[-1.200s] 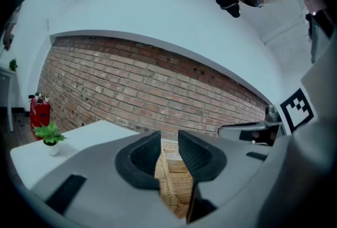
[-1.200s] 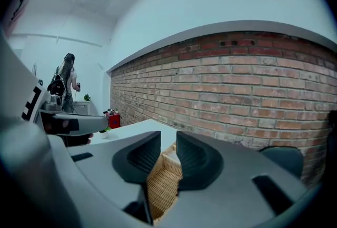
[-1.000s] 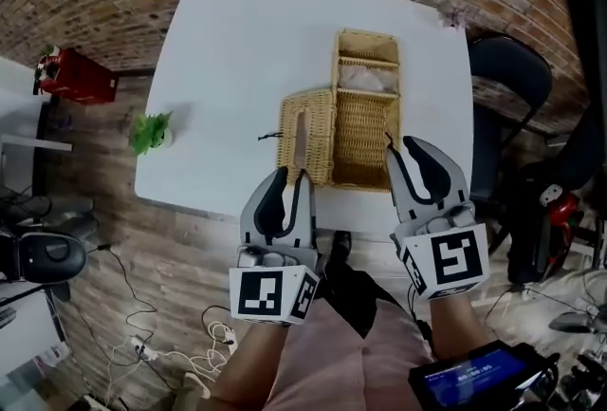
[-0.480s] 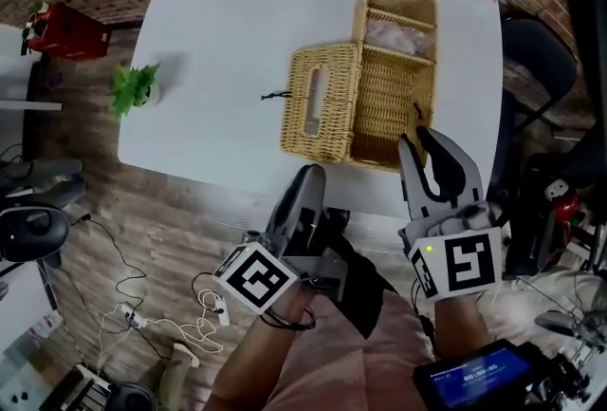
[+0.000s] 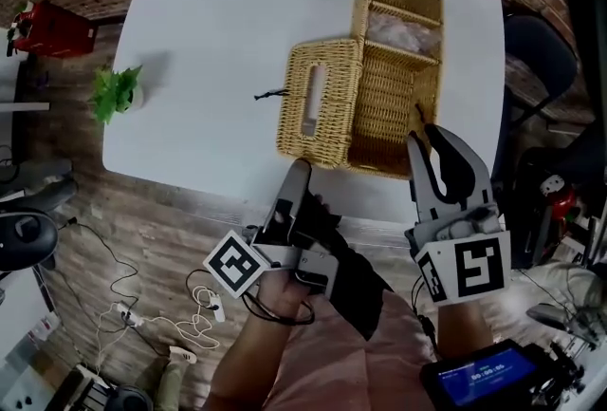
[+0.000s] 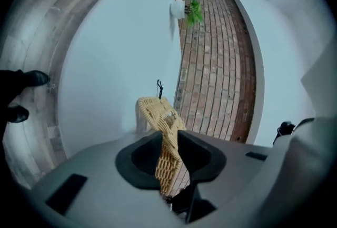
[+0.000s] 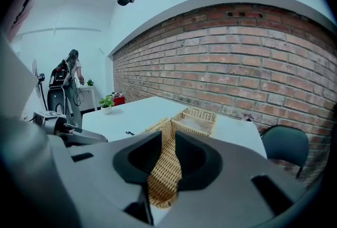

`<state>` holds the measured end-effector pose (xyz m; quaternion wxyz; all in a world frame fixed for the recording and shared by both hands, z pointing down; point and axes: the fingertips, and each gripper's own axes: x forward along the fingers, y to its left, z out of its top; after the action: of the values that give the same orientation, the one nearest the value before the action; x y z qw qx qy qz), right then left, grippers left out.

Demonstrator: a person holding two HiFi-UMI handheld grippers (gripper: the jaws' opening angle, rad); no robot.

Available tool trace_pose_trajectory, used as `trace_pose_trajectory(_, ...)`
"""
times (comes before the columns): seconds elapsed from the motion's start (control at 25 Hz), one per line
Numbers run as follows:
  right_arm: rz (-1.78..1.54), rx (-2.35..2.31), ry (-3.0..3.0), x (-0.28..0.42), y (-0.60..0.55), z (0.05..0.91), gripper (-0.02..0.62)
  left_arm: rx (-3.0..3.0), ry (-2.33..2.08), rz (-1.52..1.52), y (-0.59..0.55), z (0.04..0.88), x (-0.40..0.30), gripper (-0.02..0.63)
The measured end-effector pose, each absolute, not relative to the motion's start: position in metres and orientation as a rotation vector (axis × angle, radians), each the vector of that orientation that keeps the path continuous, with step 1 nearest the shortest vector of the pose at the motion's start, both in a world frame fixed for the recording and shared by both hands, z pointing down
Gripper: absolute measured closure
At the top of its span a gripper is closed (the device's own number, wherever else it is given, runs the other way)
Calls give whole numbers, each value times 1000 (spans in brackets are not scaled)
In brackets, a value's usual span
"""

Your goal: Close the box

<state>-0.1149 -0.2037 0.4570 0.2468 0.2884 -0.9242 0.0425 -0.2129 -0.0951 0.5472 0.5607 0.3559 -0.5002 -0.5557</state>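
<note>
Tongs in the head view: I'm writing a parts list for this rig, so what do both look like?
They match: the left tongs and right tongs have light grey bodies with curved jaws lined in black padding. Each carries a white cube, left and right, printed with black square markers. The left's jaws are closing, with the wicker lid lined up in their gap.

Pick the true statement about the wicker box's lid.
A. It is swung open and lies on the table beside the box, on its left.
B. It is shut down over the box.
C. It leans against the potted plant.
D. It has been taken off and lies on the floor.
A: in the head view the lid lies open on the white table, against the left side of the box, whose compartments are uncovered.
</note>
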Motion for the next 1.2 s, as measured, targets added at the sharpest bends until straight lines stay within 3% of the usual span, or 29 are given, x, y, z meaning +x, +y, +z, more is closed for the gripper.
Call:
trace_pose_trajectory(0.4, 136, 781, -2497, -119, -206, 465, 514, 719, -1124, -1368, -101, 571, -223, 448)
trace_pose_trajectory(0.92, 154, 793, -2526, -123, -205, 464, 512, 810, -1277, -1305, -93, 550, -245, 532)
trace_pose_trajectory(1.2, 192, 798, -2583, -126, -206, 448, 508, 978, -1402, -1208, -88, 514, -247, 532)
